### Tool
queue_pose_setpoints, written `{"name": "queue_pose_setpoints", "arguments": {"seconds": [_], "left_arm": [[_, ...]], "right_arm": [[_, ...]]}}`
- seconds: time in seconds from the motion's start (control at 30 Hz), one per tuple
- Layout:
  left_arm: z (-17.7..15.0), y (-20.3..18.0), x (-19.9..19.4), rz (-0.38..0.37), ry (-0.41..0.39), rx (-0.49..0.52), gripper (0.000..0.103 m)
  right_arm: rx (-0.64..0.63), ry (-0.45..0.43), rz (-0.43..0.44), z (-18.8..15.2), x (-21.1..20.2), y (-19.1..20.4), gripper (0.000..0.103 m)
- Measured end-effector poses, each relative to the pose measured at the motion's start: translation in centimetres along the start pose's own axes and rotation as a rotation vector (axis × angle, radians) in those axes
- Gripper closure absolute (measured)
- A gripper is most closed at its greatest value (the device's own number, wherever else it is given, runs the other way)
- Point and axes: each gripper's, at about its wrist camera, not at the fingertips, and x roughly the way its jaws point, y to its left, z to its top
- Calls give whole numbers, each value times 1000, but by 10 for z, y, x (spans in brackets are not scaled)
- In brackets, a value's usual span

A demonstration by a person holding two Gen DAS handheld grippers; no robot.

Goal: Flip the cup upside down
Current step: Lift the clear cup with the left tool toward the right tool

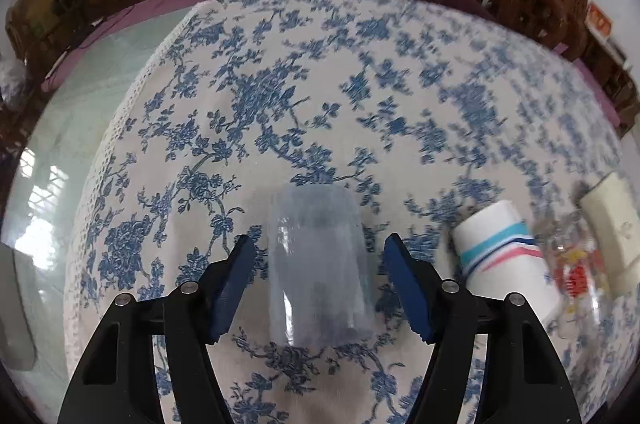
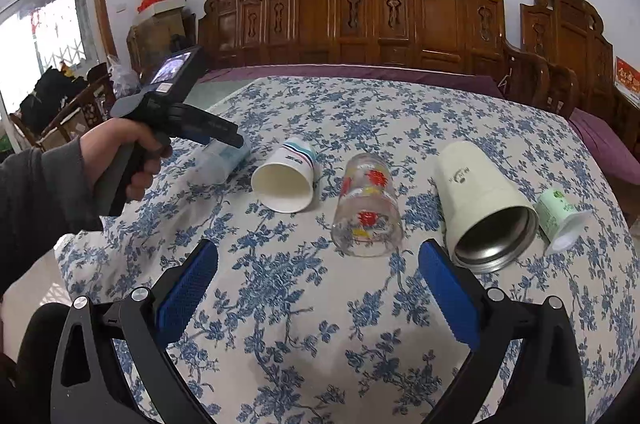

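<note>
A clear plastic cup [image 1: 320,264] lies on its side on the blue-flowered tablecloth [image 1: 280,104], between the fingers of my left gripper [image 1: 318,256]. The blue pads stand open on either side of it and do not touch it. In the right wrist view the same cup [image 2: 218,164] lies at the left under the left gripper [image 2: 224,140], held by a hand. My right gripper [image 2: 318,264] is open and empty, low over the cloth in front of the row of cups.
A row of cups lies on its side: a striped paper cup [image 2: 286,180], a glass with red flowers [image 2: 368,208], a cream metal-lined tumbler [image 2: 480,200], a small green-and-white pot [image 2: 560,220]. Carved wooden chairs [image 2: 400,16] stand behind the table.
</note>
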Motion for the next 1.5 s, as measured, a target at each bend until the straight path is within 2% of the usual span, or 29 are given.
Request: {"name": "queue_pose_setpoints", "arguments": {"seconds": [0.1, 0.13, 0.3, 0.47, 0.63, 0.87, 1.03, 1.23, 1.5], "left_arm": [[2, 2, 11, -5, 55, -15, 44], [1, 2, 14, -9, 71, -12, 48], [-13, -4, 8, 3, 82, 17, 50], [-43, -17, -37, -37, 10, 44, 50], [-89, -42, -85, -102, -51, 91, 50], [-136, -85, -118, -211, -104, 140, 50], [-164, -115, -121, -256, -112, 164, 50], [-190, -141, -101, -287, -66, 176, 50], [-197, -145, -78, -285, -20, 161, 50]], "right_arm": [[-2, 3, 3, -3, -5, -2, 2], [0, 1, 1, -4, -8, -3, 2], [5, -2, -10, -6, -15, -8, 2], [3, -7, -30, -12, -23, -11, 2], [14, -15, -51, -19, -35, -15, 4], [36, -17, -113, -30, -51, -27, 4], [79, -11, -144, -41, -59, -39, 4], [88, 5, -164, -51, -64, -44, 4], [91, 16, -171, -55, -64, -46, 4]]}}
